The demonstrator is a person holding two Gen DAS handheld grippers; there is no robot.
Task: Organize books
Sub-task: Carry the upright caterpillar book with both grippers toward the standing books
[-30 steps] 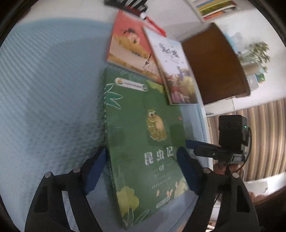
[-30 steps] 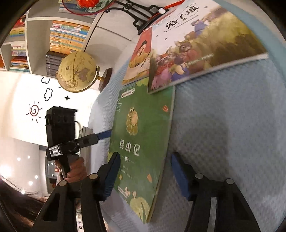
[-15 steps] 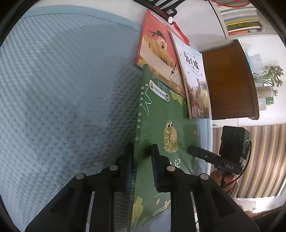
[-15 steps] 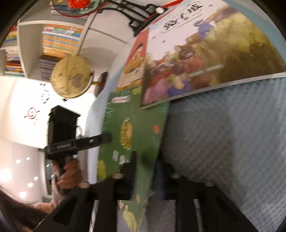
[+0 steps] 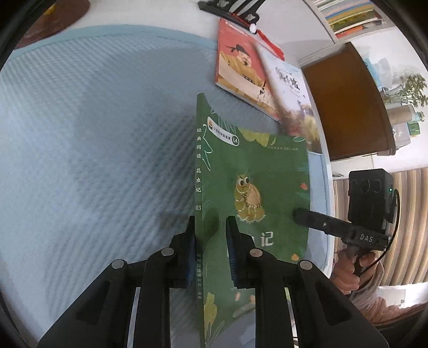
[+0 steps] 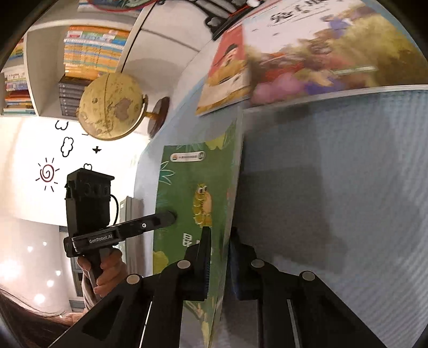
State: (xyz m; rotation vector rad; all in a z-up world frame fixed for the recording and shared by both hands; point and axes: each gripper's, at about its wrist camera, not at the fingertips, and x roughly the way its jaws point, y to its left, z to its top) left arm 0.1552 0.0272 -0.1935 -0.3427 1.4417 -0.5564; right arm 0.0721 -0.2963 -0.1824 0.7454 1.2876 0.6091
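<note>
A green book with an insect on its cover (image 5: 254, 174) is raised and tilted above the blue quilted mat (image 5: 93, 133). My left gripper (image 5: 211, 227) is shut on its spine edge. My right gripper (image 6: 220, 235) is shut on the opposite page edge of the green book (image 6: 187, 182). Each gripper shows in the other's view, clamped on the cover: the right gripper (image 5: 297, 214) and the left gripper (image 6: 171, 215). Beyond lie a red book (image 5: 240, 67) and a picture book (image 5: 291, 91) overlapping it on the mat; they also show as the red book (image 6: 227, 72) and picture book (image 6: 321, 48).
A black metal stand (image 5: 230, 8) sits behind the books. A brown wooden board (image 5: 345, 101) stands past the mat's right edge. A globe (image 6: 112, 107) and shelves of stacked books (image 6: 91, 50) are off to the left. A person's hands hold both gripper handles.
Both grippers went from open astride the flat green book to shut on its two long edges. The book has come up off the mat and out from under the picture book.
</note>
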